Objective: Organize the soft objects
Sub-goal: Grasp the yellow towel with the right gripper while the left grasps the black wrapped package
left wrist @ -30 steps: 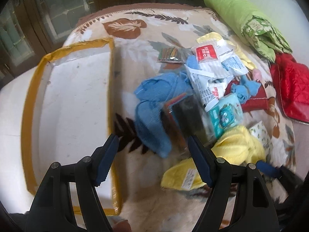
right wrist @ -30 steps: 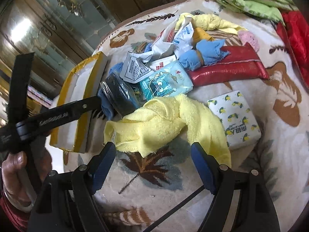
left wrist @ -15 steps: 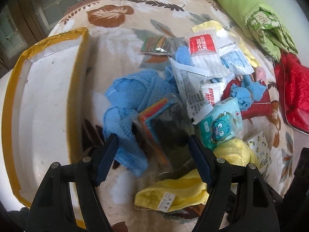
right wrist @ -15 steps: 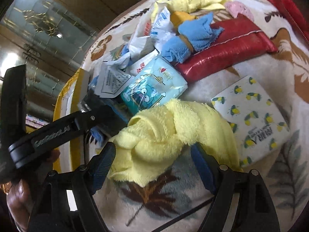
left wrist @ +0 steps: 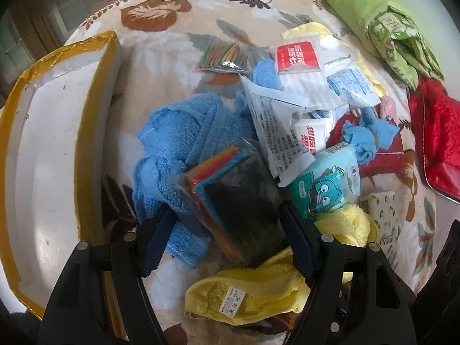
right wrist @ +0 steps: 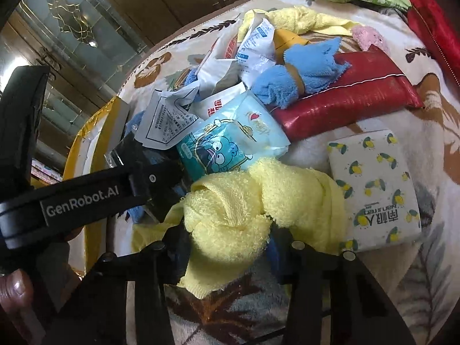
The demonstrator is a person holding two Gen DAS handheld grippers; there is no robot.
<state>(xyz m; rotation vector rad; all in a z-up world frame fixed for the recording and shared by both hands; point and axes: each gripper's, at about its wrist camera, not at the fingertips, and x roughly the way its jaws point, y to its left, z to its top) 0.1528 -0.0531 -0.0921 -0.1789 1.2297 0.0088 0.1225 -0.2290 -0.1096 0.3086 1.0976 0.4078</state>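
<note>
- Right tool has just been closing, now clamped on yellow towel on the bed.
- Left tool closing a little, pads touching clear packet and blue towel beside white tray.

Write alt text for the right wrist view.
The right gripper, whose jaws have just been closing, straddles a bunched yellow towel on a leaf-patterned blanket. Behind lie a teal cartoon tissue pack, a lemon-print tissue pack, a red pouch and a blue cloth; the left gripper reaches in from the left.
</note>
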